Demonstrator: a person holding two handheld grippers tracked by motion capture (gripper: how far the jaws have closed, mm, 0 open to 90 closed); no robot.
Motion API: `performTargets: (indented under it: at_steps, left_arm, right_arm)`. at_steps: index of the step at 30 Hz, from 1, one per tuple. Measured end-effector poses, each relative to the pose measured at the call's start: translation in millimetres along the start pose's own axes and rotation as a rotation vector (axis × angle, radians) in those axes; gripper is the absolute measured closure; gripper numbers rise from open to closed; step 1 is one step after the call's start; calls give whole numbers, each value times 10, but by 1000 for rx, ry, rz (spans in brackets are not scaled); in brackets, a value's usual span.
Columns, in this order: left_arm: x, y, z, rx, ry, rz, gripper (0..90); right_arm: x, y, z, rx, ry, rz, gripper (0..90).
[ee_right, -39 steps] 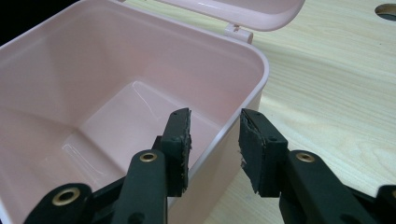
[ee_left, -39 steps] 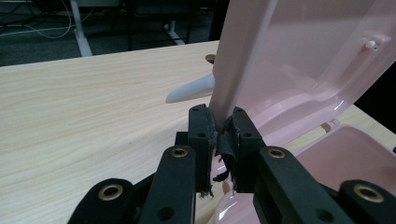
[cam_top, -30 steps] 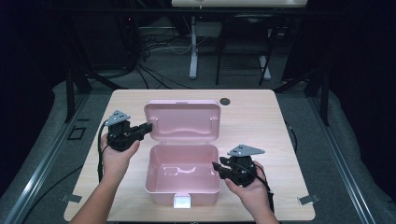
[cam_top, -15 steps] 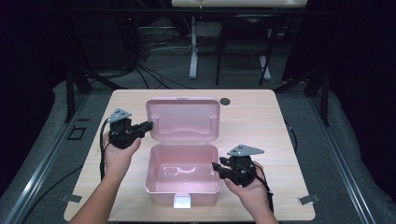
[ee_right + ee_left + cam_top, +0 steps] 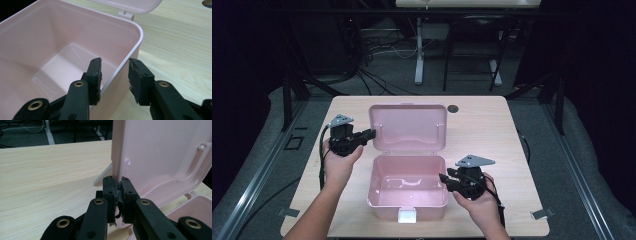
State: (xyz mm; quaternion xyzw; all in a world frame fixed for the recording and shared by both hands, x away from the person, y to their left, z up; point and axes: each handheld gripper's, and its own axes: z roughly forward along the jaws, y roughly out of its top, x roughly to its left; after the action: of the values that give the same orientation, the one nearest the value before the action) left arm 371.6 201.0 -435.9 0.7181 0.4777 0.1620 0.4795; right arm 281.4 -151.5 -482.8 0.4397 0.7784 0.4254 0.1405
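Note:
A pink plastic box (image 5: 407,204) stands open on the wooden table (image 5: 492,135), its lid (image 5: 408,125) raised at the back. My left gripper (image 5: 370,134) is shut on the lid's left edge; in the left gripper view the pads (image 5: 119,187) pinch the thin rim of the lid (image 5: 162,152). My right gripper (image 5: 445,179) is at the box's right wall. In the right gripper view its jaws (image 5: 115,72) straddle that wall (image 5: 125,53), one pad inside and one outside, standing apart from it. The box's inside (image 5: 37,37) is empty.
A white latch tab (image 5: 407,216) sticks out at the box's front. A small dark round spot (image 5: 453,108) lies near the table's far edge. Bare tabletop lies to the right of the box (image 5: 502,150). Cables and stands sit on the floor beyond.

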Motion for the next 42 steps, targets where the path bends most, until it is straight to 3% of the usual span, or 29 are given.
performTargets:
  at_steps: [11, 18, 22, 42]
  left_arm:
    - [36, 50, 41, 35, -10, -15, 845]
    - [69, 72, 82, 53, -19, -45, 844]
    - [77, 111, 96, 84, -16, -46, 845]
    - [210, 173, 209, 152, -65, -141, 840]
  right_arm:
    - [-7, -4, 5, -6, 6, 6, 631]
    - [-6, -7, 5, -8, 6, 6, 632]
    - [-7, -7, 6, -8, 6, 8, 632]
    - [-11, -9, 7, -9, 9, 13, 632]
